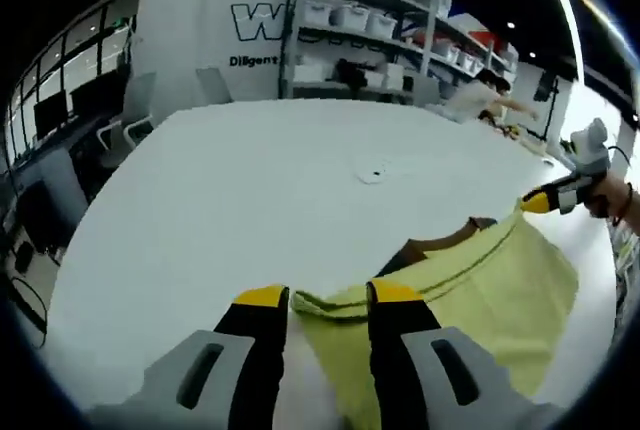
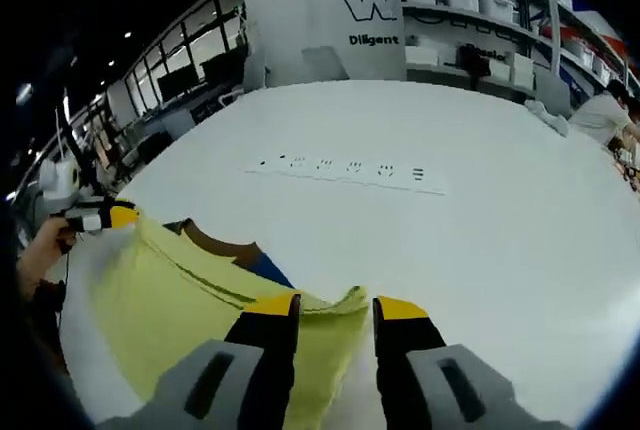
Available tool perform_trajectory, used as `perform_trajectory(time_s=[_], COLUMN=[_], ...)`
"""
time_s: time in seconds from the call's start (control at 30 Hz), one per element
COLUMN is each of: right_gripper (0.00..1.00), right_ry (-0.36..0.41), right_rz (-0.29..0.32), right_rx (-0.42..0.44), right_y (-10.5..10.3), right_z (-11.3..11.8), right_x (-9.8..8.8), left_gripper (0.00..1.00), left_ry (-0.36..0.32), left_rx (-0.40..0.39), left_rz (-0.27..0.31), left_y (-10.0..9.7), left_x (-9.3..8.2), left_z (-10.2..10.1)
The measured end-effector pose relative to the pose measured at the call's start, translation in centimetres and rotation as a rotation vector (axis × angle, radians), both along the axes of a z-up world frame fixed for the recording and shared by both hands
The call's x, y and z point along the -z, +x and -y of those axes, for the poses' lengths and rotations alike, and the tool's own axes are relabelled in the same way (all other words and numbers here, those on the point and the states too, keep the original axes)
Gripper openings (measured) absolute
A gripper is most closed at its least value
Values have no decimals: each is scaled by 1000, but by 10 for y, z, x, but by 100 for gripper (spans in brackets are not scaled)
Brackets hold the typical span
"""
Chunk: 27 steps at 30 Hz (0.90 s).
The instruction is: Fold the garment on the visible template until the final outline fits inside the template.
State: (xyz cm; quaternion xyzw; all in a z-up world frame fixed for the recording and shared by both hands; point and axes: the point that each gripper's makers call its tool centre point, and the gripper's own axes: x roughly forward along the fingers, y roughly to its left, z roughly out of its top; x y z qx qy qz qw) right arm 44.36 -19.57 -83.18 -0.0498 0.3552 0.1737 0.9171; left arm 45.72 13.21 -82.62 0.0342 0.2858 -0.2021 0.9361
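A pale yellow garment [image 1: 480, 280] hangs bunched between my two grippers above the white table [image 1: 230, 210]. In the left gripper view, my left gripper [image 1: 330, 296] is shut on one corner of it, and the right gripper [image 1: 545, 200] holds the far corner at the right. In the right gripper view, my right gripper [image 2: 336, 307] pinches the yellow garment [image 2: 180, 300], while the left gripper [image 2: 110, 216] grips the other end at the left. A brown piece [image 1: 450, 240] [image 2: 225, 246] and a blue piece [image 2: 270, 270] peek out beneath the cloth.
A small round white object [image 1: 372, 172] lies mid-table. A long white power strip [image 2: 350, 170] lies further out. Shelves with white bins [image 1: 370, 30] and a person [image 1: 480, 100] are at the back. Chairs and desks [image 1: 60, 160] stand along the left side.
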Motion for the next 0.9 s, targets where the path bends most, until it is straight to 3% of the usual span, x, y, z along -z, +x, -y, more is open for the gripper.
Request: perform_trajectory(time_s=[0.1,0.23,0.47,0.57,0.6,0.7,0.9], right_gripper=[26,28,28,30,30,32,31], right_ry=[-92,-59,-70,-50,-39,11,21], right_rz=[22,-15,-28,-25,-16,-33,-32], right_rx=[-81,-44,-24,38,70,131,170], right_y=[-5,-6,5,15,19,25,25], right_z=[2,2,2,8,11,13,17], right_x=[2,14,28,29,28,32,31], left_gripper=[38,46,49,49,49,47,44], left_ry=[70,104,210,190,166,97,104], left_rx=[56,131,147,96,31,-69,-99], left_rz=[14,3,48,41,14,9,-2], left_y=[-6,-11,5,15,20,30,31], left_x=[5,13,23,26,29,30,31], left_z=[-4,3,2,-2,-8,-14,-18])
